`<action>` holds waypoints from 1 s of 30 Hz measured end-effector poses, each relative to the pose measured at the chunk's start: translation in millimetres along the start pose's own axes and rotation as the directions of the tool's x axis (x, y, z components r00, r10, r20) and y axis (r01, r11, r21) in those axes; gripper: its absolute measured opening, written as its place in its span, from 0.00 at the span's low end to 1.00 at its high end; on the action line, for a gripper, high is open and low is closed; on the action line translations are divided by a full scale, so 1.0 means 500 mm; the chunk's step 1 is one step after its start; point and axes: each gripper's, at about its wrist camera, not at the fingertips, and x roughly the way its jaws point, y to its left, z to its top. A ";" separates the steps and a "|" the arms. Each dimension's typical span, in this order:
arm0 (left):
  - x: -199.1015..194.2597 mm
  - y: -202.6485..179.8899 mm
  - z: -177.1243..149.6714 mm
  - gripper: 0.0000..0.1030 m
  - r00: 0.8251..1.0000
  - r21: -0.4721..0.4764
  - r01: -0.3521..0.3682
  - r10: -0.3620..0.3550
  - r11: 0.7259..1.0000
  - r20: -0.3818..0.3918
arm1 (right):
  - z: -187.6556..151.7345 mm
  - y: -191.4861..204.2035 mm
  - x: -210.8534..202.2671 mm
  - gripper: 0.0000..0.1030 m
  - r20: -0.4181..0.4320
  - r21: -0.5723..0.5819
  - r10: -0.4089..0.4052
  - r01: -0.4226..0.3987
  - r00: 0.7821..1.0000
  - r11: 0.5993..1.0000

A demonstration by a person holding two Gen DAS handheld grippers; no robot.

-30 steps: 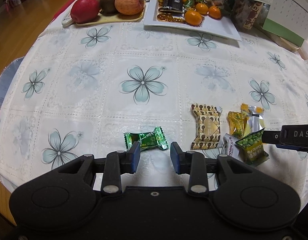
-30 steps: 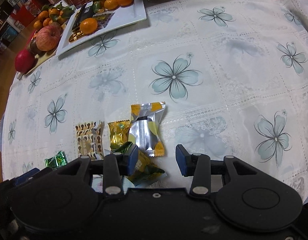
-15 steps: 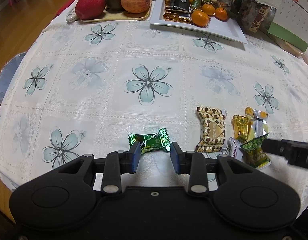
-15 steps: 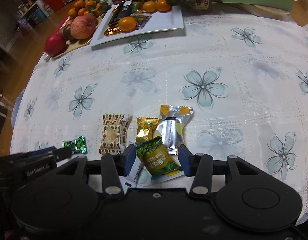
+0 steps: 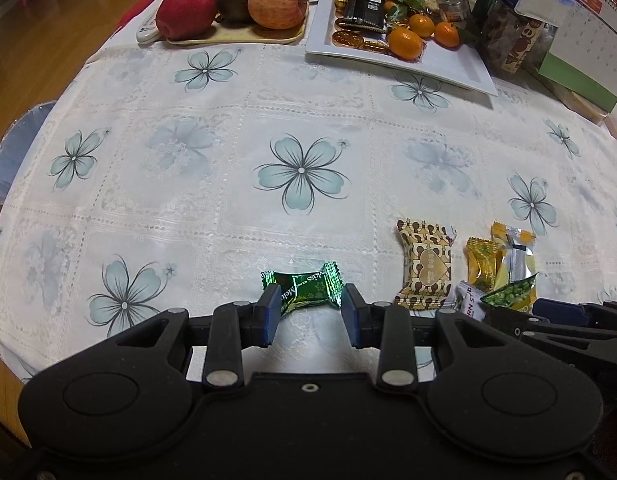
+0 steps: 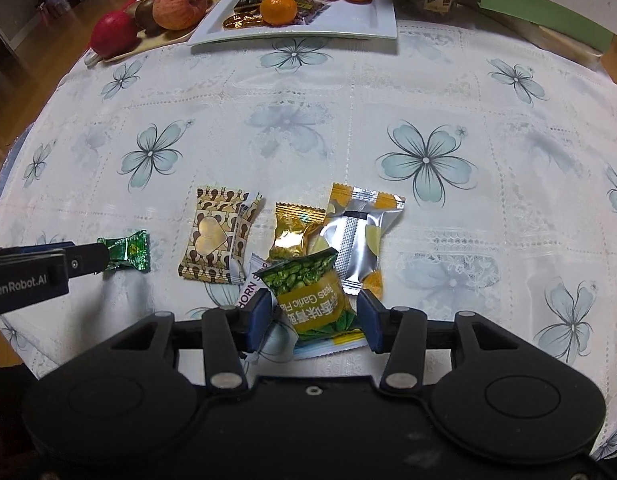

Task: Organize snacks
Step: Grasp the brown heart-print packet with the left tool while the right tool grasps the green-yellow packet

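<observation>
Loose: we count six snacks off the white plate (image 5: 448, 65).
Left gripper (image 5: 308, 310): parted around green candy (image 5: 304, 287).
Right gripper (image 6: 314, 316): has just been opening, pea packet (image 6: 312, 294) between, unpinched.

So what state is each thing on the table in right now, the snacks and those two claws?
Left claw: open, straddling the green candy.
Green candy: flat on the cloth, sealed.
Right claw: open, just widened, pea packet between its pads.
Pea packet: sealed, lying over a white packet.
White packet: mostly covered.
Heart packet: flat, sealed.
Gold candy: sealed.
Silver packet: back side up.
</observation>
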 end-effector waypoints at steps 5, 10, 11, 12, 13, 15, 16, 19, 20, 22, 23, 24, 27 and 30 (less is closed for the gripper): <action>0.001 0.008 0.005 0.43 1.000 -0.017 -0.003 0.003 1.000 0.000 | -0.002 0.002 0.006 0.35 -0.007 -0.010 -0.012 0.012 1.000 1.000; 0.005 0.010 0.007 0.43 1.000 -0.032 -0.005 0.004 0.999 -0.005 | -0.002 -0.005 0.000 0.28 -0.010 0.011 0.008 -0.008 1.000 1.000; 0.006 0.008 0.007 0.43 1.000 -0.032 -0.004 0.004 0.999 -0.006 | -0.001 -0.009 -0.003 0.28 -0.009 0.020 0.015 -0.015 1.000 1.000; 0.006 0.006 0.007 0.43 1.000 -0.031 -0.003 0.003 1.000 -0.006 | 0.000 -0.013 -0.007 0.28 -0.007 0.033 0.022 -0.022 1.000 0.999; 0.007 0.003 0.007 0.43 1.000 -0.029 -0.004 0.004 1.000 -0.005 | 0.002 -0.019 -0.011 0.27 -0.005 0.049 0.031 -0.031 0.999 0.998; 0.008 -0.004 0.008 0.43 1.000 -0.024 -0.005 0.005 1.000 -0.004 | 0.006 -0.034 -0.022 0.27 0.003 0.088 0.049 -0.049 0.999 0.995; 0.009 -0.008 0.008 0.43 1.000 -0.021 -0.002 0.001 1.000 -0.003 | 0.008 -0.042 -0.027 0.27 0.007 0.110 0.055 -0.056 0.998 0.992; 0.009 -0.022 0.010 0.43 1.000 -0.015 0.010 -0.009 1.000 0.004 | 0.014 -0.070 -0.041 0.27 0.011 0.175 0.056 -0.057 0.998 0.983; 0.010 -0.028 0.011 0.43 1.000 -0.012 0.013 -0.013 1.000 0.005 | 0.015 -0.077 -0.045 0.27 0.011 0.193 0.049 -0.050 0.999 0.980; 0.012 -0.041 0.014 0.43 1.000 -0.009 0.023 -0.022 1.000 0.008 | 0.016 -0.093 -0.053 0.27 0.014 0.224 0.032 -0.034 0.999 0.974; 0.014 -0.048 0.015 0.43 1.000 -0.007 0.028 -0.028 1.000 0.007 | 0.015 -0.102 -0.058 0.27 0.017 0.240 0.024 -0.027 1.000 0.970; 0.016 -0.055 0.016 0.43 0.999 -0.004 0.034 -0.034 0.999 0.006 | 0.014 -0.107 -0.062 0.27 0.022 0.251 0.021 -0.025 1.000 0.968; 0.022 -0.079 0.018 0.43 0.999 0.008 0.052 -0.052 0.999 0.007 | 0.013 -0.121 -0.071 0.27 0.023 0.276 0.015 -0.021 1.000 0.961; 0.026 -0.105 0.017 0.43 0.998 0.034 0.065 -0.066 0.997 0.017 | 0.012 -0.128 -0.073 0.27 0.017 0.292 0.003 -0.007 1.000 0.956</action>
